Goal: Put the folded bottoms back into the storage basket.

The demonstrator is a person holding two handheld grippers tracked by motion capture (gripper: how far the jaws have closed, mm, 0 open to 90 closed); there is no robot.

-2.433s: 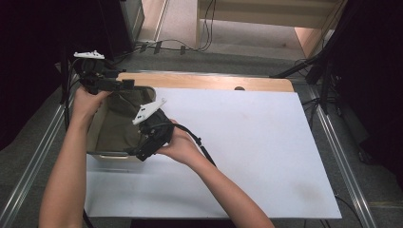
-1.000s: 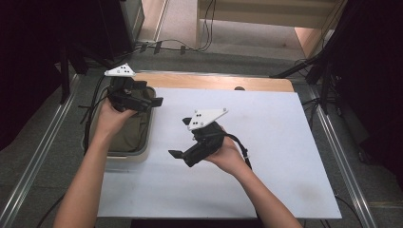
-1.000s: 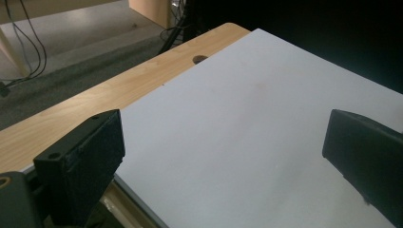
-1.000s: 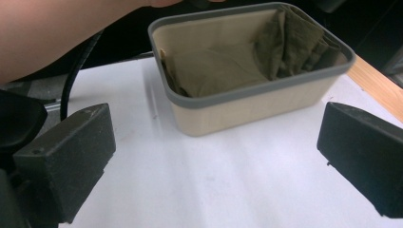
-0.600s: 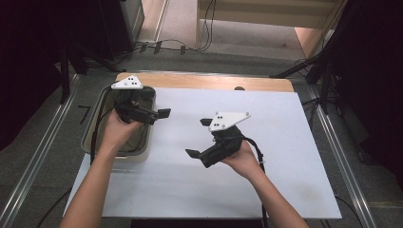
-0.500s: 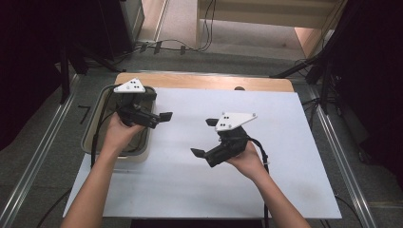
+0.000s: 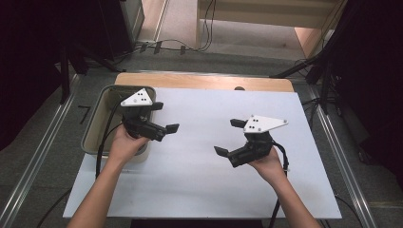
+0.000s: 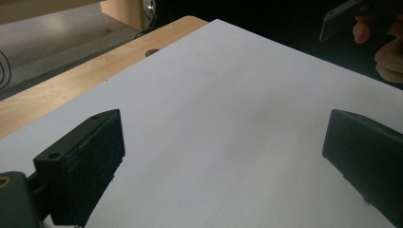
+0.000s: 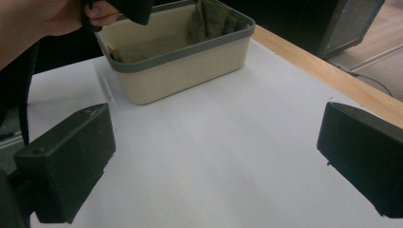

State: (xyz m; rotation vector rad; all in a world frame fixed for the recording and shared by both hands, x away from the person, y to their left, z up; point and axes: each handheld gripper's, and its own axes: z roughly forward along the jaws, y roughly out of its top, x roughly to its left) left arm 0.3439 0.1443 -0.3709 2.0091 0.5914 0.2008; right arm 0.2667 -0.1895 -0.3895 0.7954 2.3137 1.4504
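— What does the tub (image 9: pixel 183 57) look like?
— Cream with a grey rim, at the table's left edge. The right gripper view shows green cloth (image 9: pixel 209 21) inside.
— And the grippers?
— Left gripper (image 7: pixel 162 117) and right gripper (image 7: pixel 229 137) both gape wide, empty.

The left hand-held gripper (image 7: pixel 164 117) and the right hand-held gripper (image 7: pixel 227 137) are alike — matte black bodies, each topped by a pale grey three-cornered plate with small dark screw holes. Their jaws are blocky black pads. A black cable trails from each. The person's forearms are bare — no sleeves.
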